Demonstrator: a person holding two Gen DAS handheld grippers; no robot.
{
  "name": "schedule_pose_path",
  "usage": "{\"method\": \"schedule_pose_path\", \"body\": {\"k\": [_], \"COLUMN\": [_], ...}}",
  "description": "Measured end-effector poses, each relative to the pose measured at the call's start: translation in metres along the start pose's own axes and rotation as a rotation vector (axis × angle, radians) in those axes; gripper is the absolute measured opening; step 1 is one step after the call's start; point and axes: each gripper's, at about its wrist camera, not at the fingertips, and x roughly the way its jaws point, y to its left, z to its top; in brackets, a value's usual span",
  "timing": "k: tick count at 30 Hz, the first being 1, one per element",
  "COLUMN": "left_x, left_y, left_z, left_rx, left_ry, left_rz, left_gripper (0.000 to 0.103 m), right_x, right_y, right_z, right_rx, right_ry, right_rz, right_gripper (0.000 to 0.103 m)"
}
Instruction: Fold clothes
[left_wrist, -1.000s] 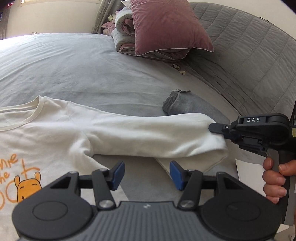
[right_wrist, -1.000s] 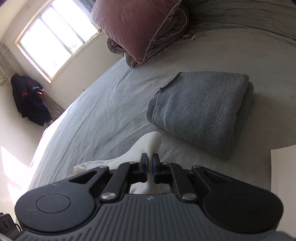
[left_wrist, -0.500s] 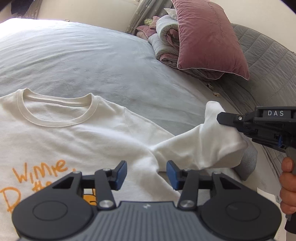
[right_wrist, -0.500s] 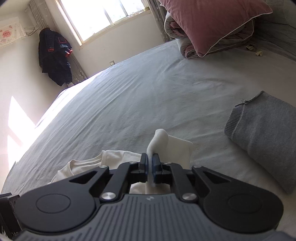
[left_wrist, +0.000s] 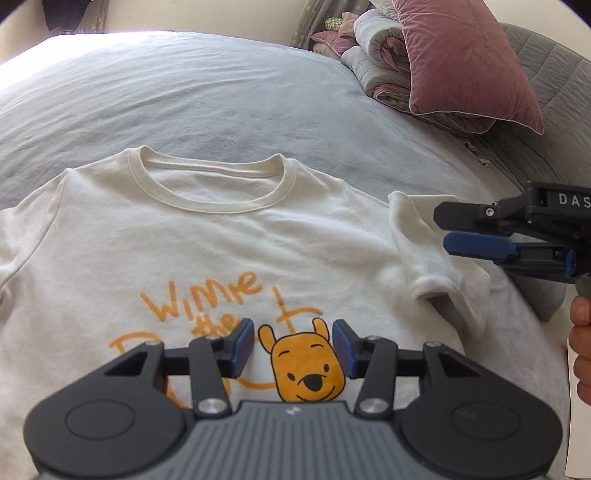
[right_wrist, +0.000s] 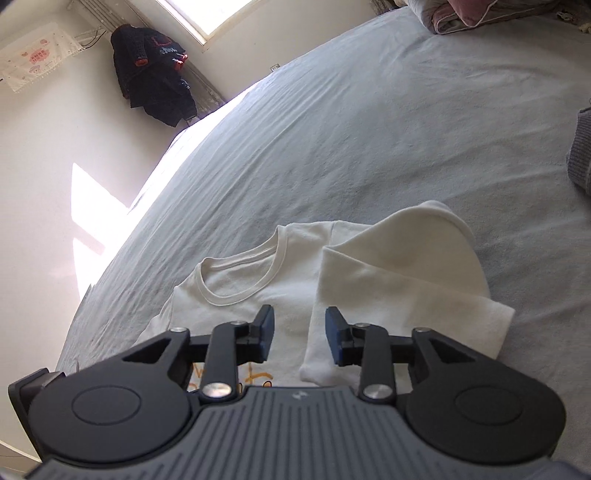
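Right wrist view: right gripper (right_wrist: 300, 334) jaws opening, sleeve (right_wrist: 399, 291) released, folded over shirt (left_wrist: 207, 258); left gripper (left_wrist: 293, 345) half open, empty.

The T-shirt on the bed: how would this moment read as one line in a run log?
T-shirt: flat, print up | sleeve: folded inward, released | right hand-held gripper: opening, empty | left hand-held gripper: open, empty

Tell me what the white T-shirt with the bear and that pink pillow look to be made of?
The T-shirt looks like soft matte cotton knit: slightly fuzzy, with a ribbed collar and limp folds at the sleeve. Its orange bear print looks flat and smooth, probably ink. The pink pillow looks like velvet or a similar short pile, judging by its soft sheen and pale piped edge; I can't be certain.
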Motion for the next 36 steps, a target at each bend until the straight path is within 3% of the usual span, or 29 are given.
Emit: {"method": "schedule_pose_path", "body": {"k": [5,16,18,19,22,24,26,31,36], "left_x": [0.002,0.003,0.004,0.005,0.006,0.007,0.009,0.023,0.05], "left_y": [-0.005,-0.009,-0.01,-0.012,-0.017,-0.022,-0.029,-0.049,-0.049], "left_z": [-0.002,-0.002,0.0,0.001,0.006,0.012,0.019,0.04,0.048], "left_rx": [0.011,0.009,0.009,0.013,0.039,0.061,0.088,0.121,-0.035], "left_ry": [-0.007,0.0,0.001,0.001,0.0,-0.007,-0.015,-0.036,-0.014], "left_rz": [0.014,0.015,0.018,0.019,0.015,0.008,0.002,-0.03,-0.136], "left_gripper": [0.048,0.048,0.048,0.048,0.048,0.048,0.048,0.047,0.036], "right_x": [-0.033,-0.016,-0.014,-0.014,-0.026,-0.042,-0.062,-0.114,-0.147], "right_y": [-0.027,-0.07,-0.069,-0.067,-0.058,-0.053,-0.046,-0.042,-0.062], "right_z": [0.001,-0.033,-0.036,-0.035,-0.031,-0.026,-0.019,0.001,0.021], "right_rx": [0.036,0.178,0.18,0.179,0.126,0.089,0.012,-0.138,-0.198], "right_ry": [-0.077,-0.047,-0.065,-0.068,-0.107,-0.135,-0.155,-0.181,-0.194], "right_rz": [-0.069,-0.182,-0.177,-0.171,-0.177,-0.176,-0.218,-0.336,-0.484], "right_gripper": [0.062,0.062,0.046,0.032,0.02,0.017,0.011,0.011,0.011]}}
